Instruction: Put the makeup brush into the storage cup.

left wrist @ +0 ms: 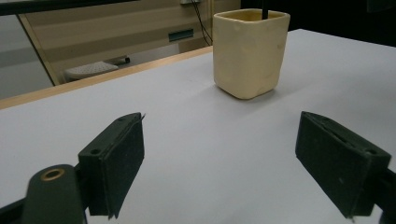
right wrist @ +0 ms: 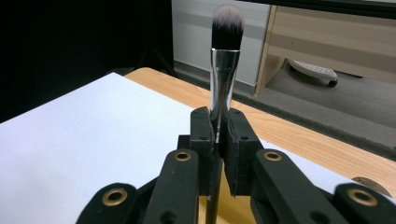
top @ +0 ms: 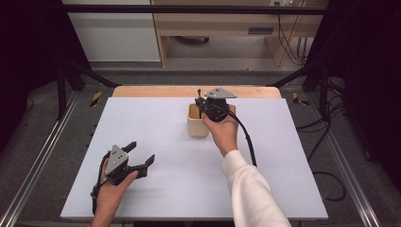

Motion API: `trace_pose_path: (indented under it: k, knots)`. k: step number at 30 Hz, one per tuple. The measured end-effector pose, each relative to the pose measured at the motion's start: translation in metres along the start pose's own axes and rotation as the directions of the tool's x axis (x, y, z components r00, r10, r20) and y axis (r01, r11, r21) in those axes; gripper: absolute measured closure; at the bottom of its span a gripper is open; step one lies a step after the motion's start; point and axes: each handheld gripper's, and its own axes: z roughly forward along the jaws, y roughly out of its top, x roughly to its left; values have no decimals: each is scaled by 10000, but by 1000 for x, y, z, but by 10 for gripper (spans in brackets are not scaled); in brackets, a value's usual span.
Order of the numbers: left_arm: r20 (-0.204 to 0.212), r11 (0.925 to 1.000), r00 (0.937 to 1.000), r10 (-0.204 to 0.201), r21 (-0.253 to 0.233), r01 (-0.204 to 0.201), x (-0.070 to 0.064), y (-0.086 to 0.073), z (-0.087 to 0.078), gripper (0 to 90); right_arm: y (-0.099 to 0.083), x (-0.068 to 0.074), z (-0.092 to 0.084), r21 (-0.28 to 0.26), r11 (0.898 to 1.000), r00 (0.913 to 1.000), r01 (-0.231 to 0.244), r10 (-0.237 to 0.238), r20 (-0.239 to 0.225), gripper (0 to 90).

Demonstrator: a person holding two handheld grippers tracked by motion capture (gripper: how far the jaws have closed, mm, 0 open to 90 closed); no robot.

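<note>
Right gripper (right wrist: pixel 219 126) was clamped on the makeup brush (right wrist: pixel 223 60), held upright directly over the cream cup (top: pixel 197 121) near the far middle of the white table (top: pixel 156 127). Left gripper (top: pixel 140 153) rested spread wide and empty, well apart from the cup.

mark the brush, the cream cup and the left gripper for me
brush (right wrist: pixel 227 28): right gripper view, on the dark bristle head.
cream cup (left wrist: pixel 247 58): left gripper view, on the front wall.
left gripper (top: pixel 143 153): high view, midway between the two open jaw tips.
</note>
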Motion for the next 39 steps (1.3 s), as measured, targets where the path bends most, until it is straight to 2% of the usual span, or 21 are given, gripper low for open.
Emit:
trace_pose_path:
  k: [17,23,27,39]
  knots:
    - [-111,9999,9999,53,86,-52,0,-1,-1,151,-10,-5,3,176,9996,9997,-214,216,-97,826]
    - [-112,10000,9999,26,63,-26,-1,-1,0,151,-6,-4,-11,-68,9996,9993,-262,260,-259,806]
    - [-111,10000,9999,28,29,-28,0,0,0,151,-4,-3,-25,-150,9999,9995,-39,35,-303,801]
    - [-123,10000,9999,24,54,-24,1,-1,2,151,1,-5,-43,-301,9995,9996,61,-69,-262,798]
